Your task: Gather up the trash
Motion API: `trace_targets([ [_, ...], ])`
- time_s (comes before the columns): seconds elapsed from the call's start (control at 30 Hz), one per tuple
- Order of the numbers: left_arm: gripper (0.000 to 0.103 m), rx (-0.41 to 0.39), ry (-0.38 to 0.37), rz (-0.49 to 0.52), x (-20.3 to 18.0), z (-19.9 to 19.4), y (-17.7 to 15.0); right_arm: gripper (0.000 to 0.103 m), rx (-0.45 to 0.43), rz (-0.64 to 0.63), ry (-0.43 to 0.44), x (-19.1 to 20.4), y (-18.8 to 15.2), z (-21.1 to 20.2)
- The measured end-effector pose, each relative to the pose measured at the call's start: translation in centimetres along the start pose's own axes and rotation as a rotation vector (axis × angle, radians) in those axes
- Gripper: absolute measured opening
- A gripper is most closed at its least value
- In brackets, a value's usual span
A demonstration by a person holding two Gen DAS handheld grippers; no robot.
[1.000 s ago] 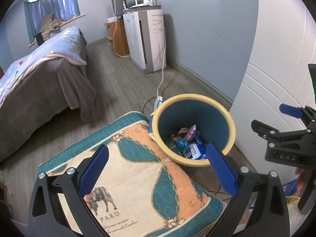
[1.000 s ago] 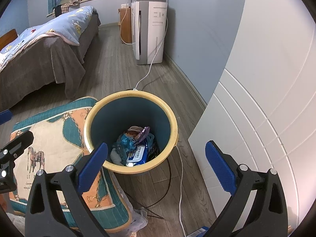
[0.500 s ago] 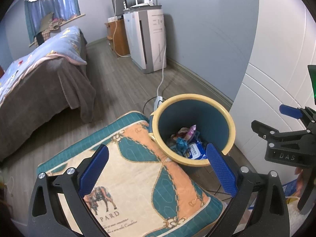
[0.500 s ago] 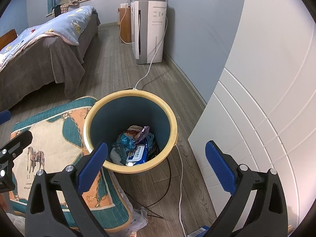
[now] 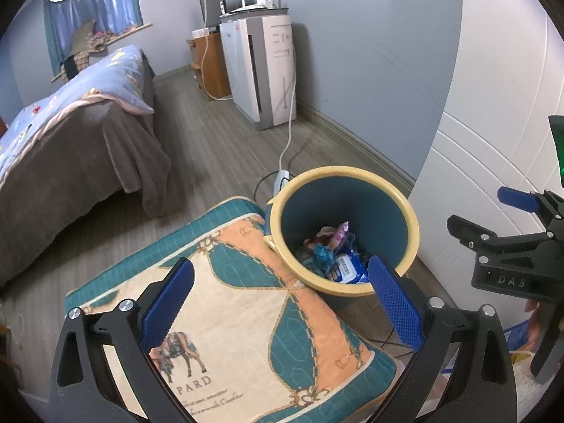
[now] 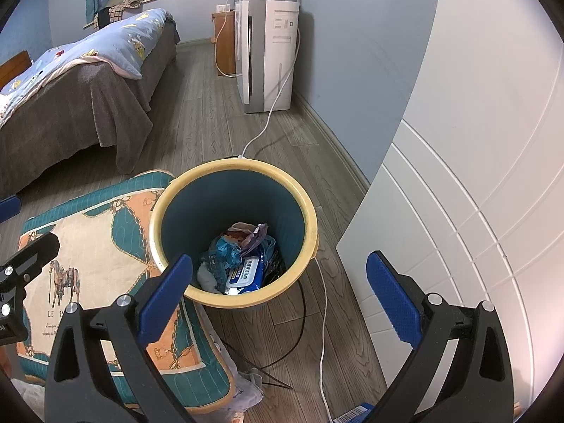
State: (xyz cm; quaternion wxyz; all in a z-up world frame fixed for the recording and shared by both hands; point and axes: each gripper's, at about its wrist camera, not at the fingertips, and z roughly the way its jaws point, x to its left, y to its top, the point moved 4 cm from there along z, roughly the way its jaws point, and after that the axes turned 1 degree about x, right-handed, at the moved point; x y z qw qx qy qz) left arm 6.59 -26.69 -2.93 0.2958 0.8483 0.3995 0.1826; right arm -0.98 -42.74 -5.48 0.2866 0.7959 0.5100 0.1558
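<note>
A teal bin with a yellow rim (image 5: 405, 208) (image 6: 310, 211) stands on the wood floor beside a patterned cushion. Inside lie crumpled wrappers and a blue packet (image 5: 347, 266) (image 6: 246, 269). My left gripper (image 5: 282, 303) is open and empty, held above the cushion's edge, left of the bin. My right gripper (image 6: 278, 299) is open and empty, held above the bin's near rim. The right gripper also shows in the left wrist view (image 5: 507, 239) at the right edge.
A teal and orange cushion (image 5: 246, 317) (image 6: 88, 264) lies left of the bin. White cabinet doors (image 6: 458, 229) stand to the right. Cables (image 6: 322, 317) run on the floor by the bin. A bed (image 5: 70, 134) and a white appliance (image 5: 264, 70) stand farther back.
</note>
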Motion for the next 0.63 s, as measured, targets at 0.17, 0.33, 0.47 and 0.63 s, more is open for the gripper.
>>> trace_targets([
  [0.17, 0.098, -0.001, -0.002, -0.003, 0.04, -0.01, 0.00, 0.097, 0.000, -0.002, 0.000, -0.03, 0.02, 0.02],
  [0.33, 0.098, 0.002, 0.014, 0.013, 0.02, 0.09, -0.07, 0.097, 0.001, -0.002, 0.000, -0.02, 0.02, 0.01],
  [0.47, 0.098, 0.009, 0.030, 0.049, -0.42, 0.19, -0.15, 0.097, 0.004, -0.001, -0.001, -0.06, -0.08, 0.07],
  [0.63, 0.098, 0.004, 0.035, 0.039, -0.29, -0.18, 0.04, 0.097, 0.017, 0.005, -0.010, -0.08, -0.36, 0.32],
])
